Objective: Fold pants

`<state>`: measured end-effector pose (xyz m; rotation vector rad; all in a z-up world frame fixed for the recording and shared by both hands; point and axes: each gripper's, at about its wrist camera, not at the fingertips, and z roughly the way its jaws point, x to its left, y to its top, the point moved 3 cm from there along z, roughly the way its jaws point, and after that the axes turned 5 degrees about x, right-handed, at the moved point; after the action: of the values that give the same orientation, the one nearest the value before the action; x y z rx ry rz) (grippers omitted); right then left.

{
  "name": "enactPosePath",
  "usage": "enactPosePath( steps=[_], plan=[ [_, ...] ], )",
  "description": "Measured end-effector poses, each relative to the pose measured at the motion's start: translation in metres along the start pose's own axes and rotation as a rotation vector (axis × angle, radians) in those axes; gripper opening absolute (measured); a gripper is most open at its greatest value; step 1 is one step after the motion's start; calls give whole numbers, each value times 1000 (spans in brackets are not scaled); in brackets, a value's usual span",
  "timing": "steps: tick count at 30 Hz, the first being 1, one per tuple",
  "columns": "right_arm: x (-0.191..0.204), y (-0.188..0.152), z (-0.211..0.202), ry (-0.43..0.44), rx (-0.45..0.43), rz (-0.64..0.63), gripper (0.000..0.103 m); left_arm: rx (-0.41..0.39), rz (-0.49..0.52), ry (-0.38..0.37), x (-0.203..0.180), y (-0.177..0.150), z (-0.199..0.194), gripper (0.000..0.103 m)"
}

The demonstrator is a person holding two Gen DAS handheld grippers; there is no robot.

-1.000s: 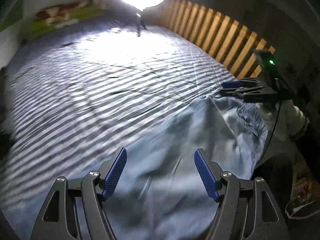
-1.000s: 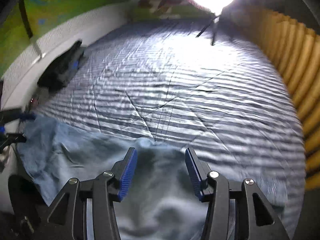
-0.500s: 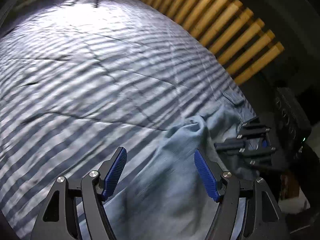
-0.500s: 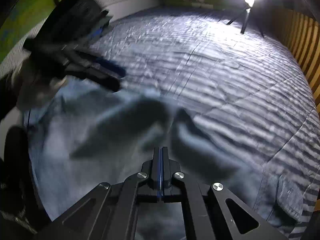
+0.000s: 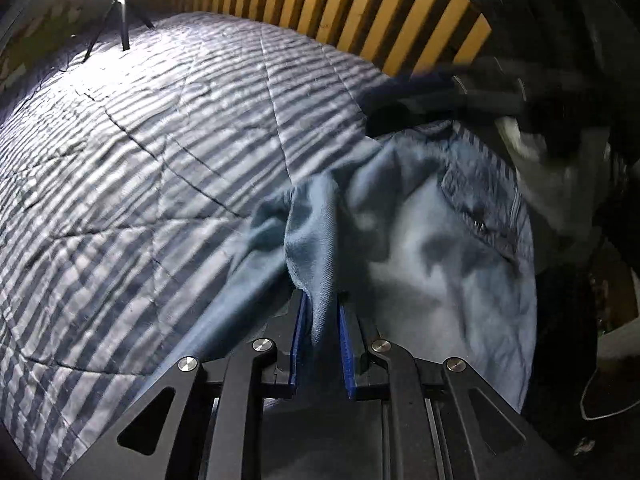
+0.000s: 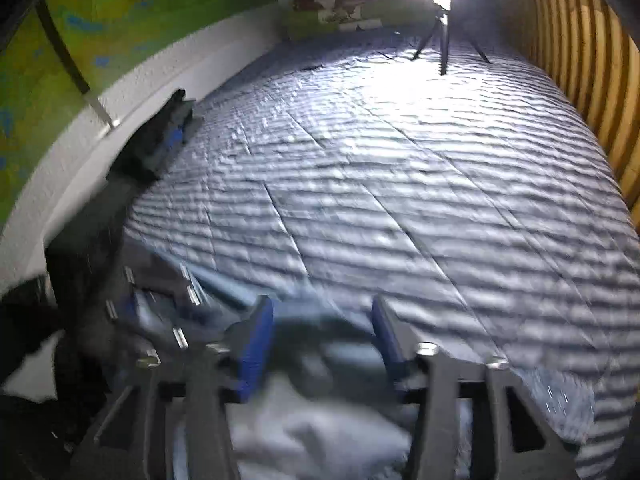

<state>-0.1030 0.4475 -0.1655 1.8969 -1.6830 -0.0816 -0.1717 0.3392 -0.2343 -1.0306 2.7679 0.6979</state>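
Left wrist view: the left gripper (image 5: 320, 320) has its jaws closing on a raised ridge of the pants (image 5: 420, 248), the denim pinched between the blue pads. The pants lie bunched at the bed's (image 5: 160, 160) near right corner, waistband toward the slatted wall (image 5: 360, 8). The pinch looks thin and shallow; a hard pull could drag the fold out, or lift only one layer and twist the leg.

Right wrist view: the right gripper (image 6: 320, 340) is blurred, its jaws opening with nothing pressed between them, pale cloth lying below. The left gripper shows at the lower left. If the right lets go while the left pulls, the pants may slide off the bed edge.
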Motion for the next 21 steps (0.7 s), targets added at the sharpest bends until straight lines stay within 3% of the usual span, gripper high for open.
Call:
enactPosePath(
  steps=[3, 5, 9, 11, 13, 17, 21],
  plan=[
    [11, 24, 30, -14, 80, -36, 49, -1, -11, 8, -3, -6, 4, 16],
    [22, 32, 57, -9, 194, -71, 48, -10, -20, 6, -3, -7, 3, 16],
    [34, 27, 85, -67, 351, -162, 47, -21, -16, -6, -5, -16, -2, 16],
    [35, 15, 90, -111, 394, -206, 38, -18, -19, -14, -3, -20, -4, 21],
    [36, 7, 93, -182, 428, -239, 20, -7, -39, -25, 0, -24, -3, 45],
    [32, 1, 87, -201, 428, -232, 13, -3, -59, -43, 9, -30, -2, 47],
    [33, 7, 78, -221, 366, -221, 8, -4, -47, -52, 6, -36, 2, 46]
  ],
)
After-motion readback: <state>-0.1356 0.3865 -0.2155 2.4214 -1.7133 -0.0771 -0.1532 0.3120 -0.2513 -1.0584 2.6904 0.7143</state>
